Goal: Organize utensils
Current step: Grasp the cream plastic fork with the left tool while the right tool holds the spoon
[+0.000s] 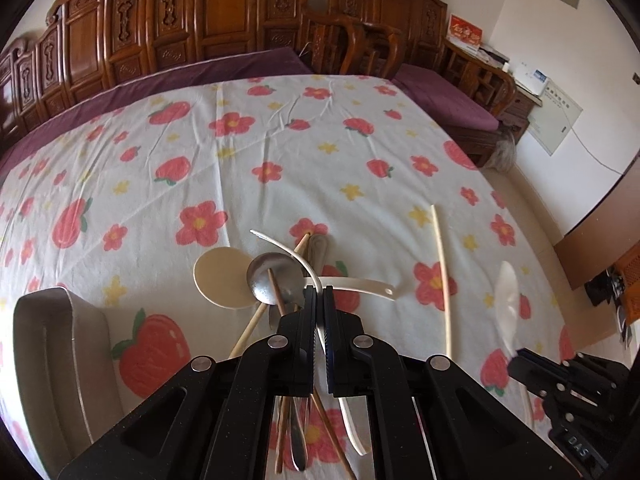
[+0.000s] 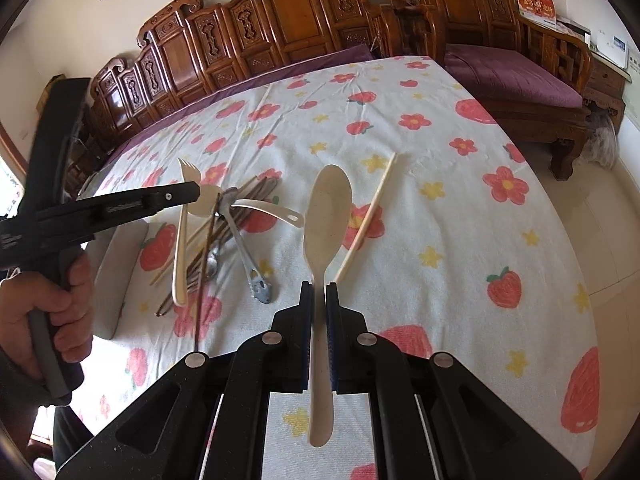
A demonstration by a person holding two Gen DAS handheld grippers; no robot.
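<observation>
A pile of utensils lies on the flowered cloth (image 1: 280, 140): a metal ladle (image 1: 274, 278), a cream flat spoon (image 1: 222, 278), wooden chopsticks (image 1: 248, 330) and a white slotted spoon (image 1: 360, 286). My left gripper (image 1: 319, 292) is shut on a cream fork (image 2: 180, 240) and holds it above the pile. My right gripper (image 2: 319, 286) is shut on the handle of a cream rice spoon (image 2: 328, 208), held in the air; it also shows in the left wrist view (image 1: 506, 296). A single cream chopstick (image 2: 368, 216) lies to the right of the pile.
A grey tray (image 1: 76, 360) sits on the cloth left of the pile. Carved wooden benches (image 1: 200, 20) with purple cushions stand behind the table. The table's right edge drops to a tiled floor (image 2: 612, 240).
</observation>
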